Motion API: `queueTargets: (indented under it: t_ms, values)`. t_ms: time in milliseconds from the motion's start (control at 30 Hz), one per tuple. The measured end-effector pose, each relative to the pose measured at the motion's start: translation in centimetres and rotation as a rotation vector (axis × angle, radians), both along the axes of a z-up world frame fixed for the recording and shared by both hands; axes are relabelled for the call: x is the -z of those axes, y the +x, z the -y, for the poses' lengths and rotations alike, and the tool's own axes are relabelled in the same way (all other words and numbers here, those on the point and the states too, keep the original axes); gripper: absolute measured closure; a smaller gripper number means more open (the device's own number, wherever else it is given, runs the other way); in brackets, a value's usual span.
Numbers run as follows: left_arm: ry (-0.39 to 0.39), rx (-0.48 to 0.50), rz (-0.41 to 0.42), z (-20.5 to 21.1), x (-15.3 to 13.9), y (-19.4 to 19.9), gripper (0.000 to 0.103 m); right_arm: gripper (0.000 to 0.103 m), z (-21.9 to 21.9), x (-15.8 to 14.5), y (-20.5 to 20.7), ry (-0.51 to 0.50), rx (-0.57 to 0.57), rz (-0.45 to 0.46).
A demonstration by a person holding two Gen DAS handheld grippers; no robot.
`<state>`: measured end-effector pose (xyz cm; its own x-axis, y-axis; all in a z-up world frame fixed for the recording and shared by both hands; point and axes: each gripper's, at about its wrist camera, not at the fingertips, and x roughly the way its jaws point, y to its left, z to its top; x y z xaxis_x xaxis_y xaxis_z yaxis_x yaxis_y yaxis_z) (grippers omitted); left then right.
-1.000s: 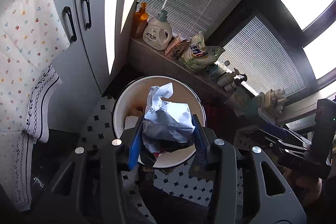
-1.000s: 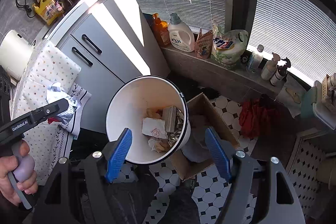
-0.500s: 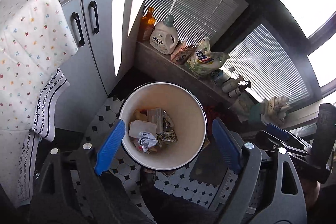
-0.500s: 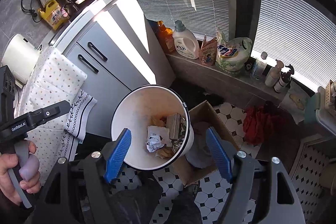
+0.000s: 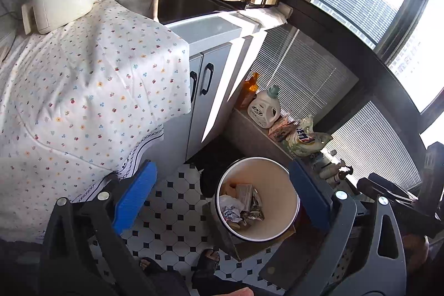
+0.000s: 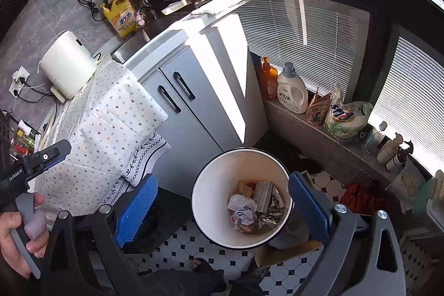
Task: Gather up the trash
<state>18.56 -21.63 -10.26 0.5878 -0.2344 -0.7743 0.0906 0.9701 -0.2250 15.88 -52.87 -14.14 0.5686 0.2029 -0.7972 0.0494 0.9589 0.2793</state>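
Left to right: your left tongs stand wide apart and empty beside the cloth-draped tabletop, and your right tongs are likewise apart and empty above the white bin. The crumpled paper trash lies inside that bin with other wrappers, on the tiled floor by a cardboard box. The bin looks tilted against the box, so a knock from either tongs could likely tip it and spill the trash.
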Motion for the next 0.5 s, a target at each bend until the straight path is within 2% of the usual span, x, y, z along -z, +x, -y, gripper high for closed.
queueTargets:
  t_ms: [267,500]
  values:
    - [0.019,-0.101,0.117,-6.0,-5.6,-3.3,0.006,0.008,-4.3,-5.7,1.1,0.013,-0.051,0.098]
    - [0.062,-0.141,0.193,-10.8,-9.1,-7.5,0.006,0.008,-8.9,-9.5,-0.3,0.02,-0.079,0.154]
